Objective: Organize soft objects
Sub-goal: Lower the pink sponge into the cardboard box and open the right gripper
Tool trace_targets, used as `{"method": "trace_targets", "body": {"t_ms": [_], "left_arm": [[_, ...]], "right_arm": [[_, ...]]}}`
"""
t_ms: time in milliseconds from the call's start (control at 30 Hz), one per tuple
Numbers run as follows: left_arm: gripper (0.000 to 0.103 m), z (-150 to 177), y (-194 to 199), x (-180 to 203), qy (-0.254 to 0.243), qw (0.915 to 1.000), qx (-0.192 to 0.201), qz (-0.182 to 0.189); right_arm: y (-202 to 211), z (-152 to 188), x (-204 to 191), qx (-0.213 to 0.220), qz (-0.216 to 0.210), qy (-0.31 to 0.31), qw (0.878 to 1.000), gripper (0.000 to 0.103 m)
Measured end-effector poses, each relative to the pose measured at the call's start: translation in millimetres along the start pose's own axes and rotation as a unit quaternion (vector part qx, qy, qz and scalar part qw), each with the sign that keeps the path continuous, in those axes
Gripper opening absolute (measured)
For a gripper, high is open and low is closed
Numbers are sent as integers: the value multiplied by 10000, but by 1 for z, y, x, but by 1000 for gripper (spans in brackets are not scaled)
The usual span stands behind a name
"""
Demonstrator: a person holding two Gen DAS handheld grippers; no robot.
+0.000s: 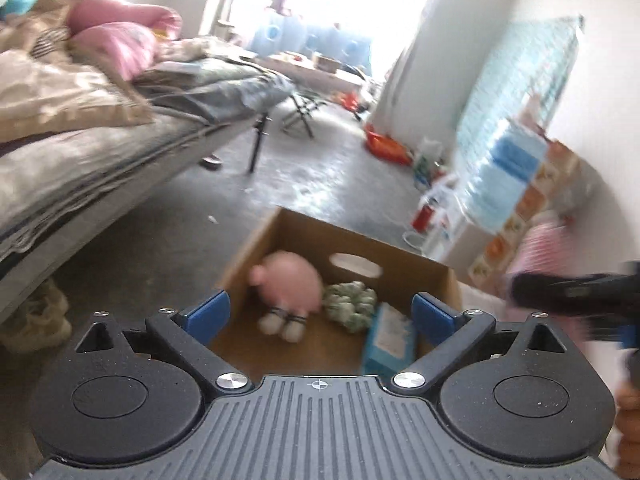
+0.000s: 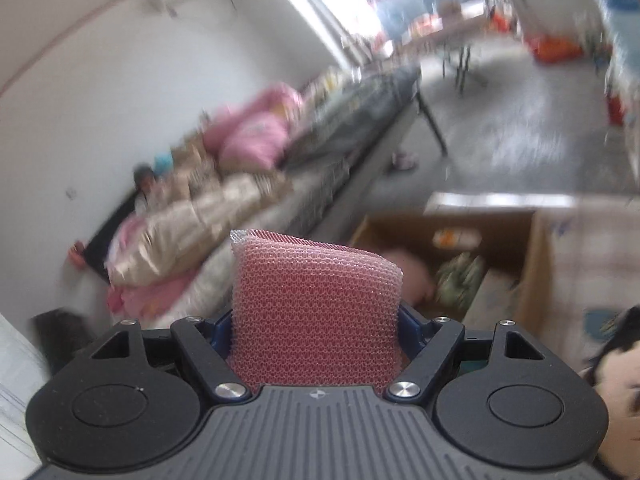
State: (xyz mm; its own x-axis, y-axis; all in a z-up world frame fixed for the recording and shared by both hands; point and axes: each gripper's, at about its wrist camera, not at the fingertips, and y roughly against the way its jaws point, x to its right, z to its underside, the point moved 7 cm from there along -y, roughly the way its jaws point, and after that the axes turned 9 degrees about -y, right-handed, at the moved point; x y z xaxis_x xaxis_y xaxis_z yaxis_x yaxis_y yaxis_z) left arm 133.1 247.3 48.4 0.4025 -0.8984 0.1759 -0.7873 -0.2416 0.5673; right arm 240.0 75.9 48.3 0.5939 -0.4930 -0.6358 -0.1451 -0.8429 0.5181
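**One sponge in transit, box ahead and to the right**

One open cardboard box (image 1: 352,248) stands on the floor beside the bed (image 1: 80,160) and serves as the collection point. Seen from the right wrist view, the box (image 2: 532,264) lies forward and to the right of the right hand-held gripper (image 2: 316,320), slightly lower than the fingers. The judged next move is therefore a forward-right carry, then a descent over the open top.

Contents of the box, by size:
- a pink plush toy (image 1: 292,280) with pale feet, lying against the left wall;
- a teal tissue pack (image 1: 390,338) at the near right corner;
- a green-and-white soft bundle (image 1: 350,304) between the two, touching the plush.

The right hand-held gripper is clamped on a pink mesh sponge (image 2: 316,312). The sponge stands upright between the fingers, its long axis pointing up and away from the camera, and its top edge bows under the squeeze.

The left hand-held gripper (image 1: 320,314) has its blue fingers (image 1: 208,312) spread wide and holds nothing. It hovers directly over the near edge of the box and is the nearer of the two to the box. The right hand-held gripper appears at the right margin of the left wrist view, blurred.

Labels: print on the tissue pack is too blurred to read. No other brand or writing is legible.
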Motion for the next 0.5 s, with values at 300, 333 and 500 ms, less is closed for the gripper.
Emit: {"method": "trace_targets", "body": {"t_ms": [300,333,500], "left_arm": [[98,16,-4,-62,623,9979,11,-171],[98,16,-6,-66,644,9977,33,-189],[98,19,-4,-87,754,9968,119,-252]], "right_arm": [[-184,55,47,-1723,1497,-357,9729,80],[-198,63,53,-1871,1653,-331,9678,80],[-243,84,61,-2191,1986,-195,9551,80]]}}
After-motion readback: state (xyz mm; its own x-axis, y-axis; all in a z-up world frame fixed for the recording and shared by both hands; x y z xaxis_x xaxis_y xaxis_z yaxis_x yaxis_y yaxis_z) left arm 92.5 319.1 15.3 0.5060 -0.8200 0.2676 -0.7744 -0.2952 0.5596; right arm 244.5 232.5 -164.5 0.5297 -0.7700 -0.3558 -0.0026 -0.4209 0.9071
